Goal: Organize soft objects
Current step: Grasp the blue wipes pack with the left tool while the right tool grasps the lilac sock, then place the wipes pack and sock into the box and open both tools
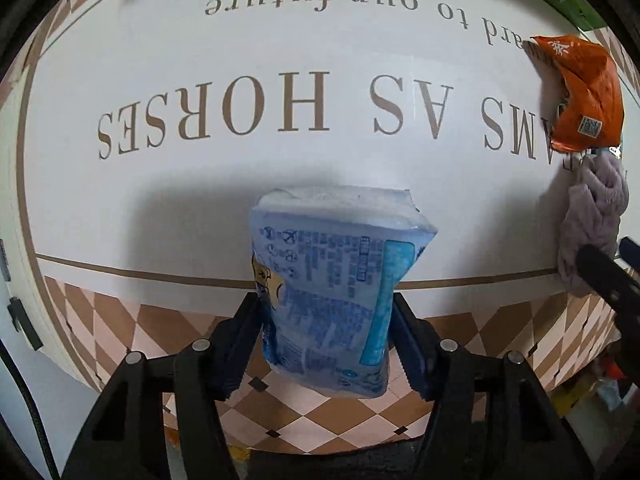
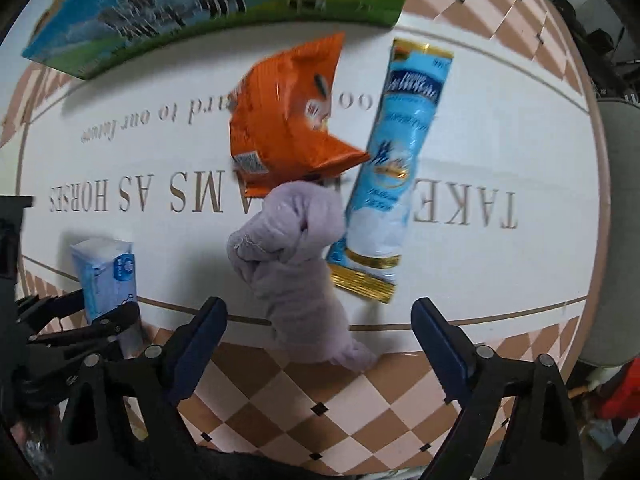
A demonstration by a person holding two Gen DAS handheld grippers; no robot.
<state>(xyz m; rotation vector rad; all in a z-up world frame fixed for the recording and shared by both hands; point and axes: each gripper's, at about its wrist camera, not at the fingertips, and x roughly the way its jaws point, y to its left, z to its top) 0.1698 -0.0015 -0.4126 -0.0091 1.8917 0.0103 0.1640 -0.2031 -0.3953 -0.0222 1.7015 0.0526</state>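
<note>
My left gripper (image 1: 326,304) is shut on a light blue tissue pack (image 1: 332,284) and holds it upright over the table's front edge; the pack also shows in the right wrist view (image 2: 106,276) at the left. A lilac cloth (image 2: 294,268) lies bunched on the table just ahead of my right gripper (image 2: 320,316), which is open and empty with the cloth's near end between its fingers. The cloth also shows at the right edge of the left wrist view (image 1: 592,216). An orange snack bag (image 2: 288,116) and a blue and gold packet (image 2: 390,172) lie behind the cloth.
The table (image 1: 200,208) is white with brown lettering and a brown and pink checked border. A box printed with blue and green (image 2: 200,4) stands at the back. The orange bag (image 1: 580,92) lies at the right in the left wrist view. Clutter sits beyond the table's right edge.
</note>
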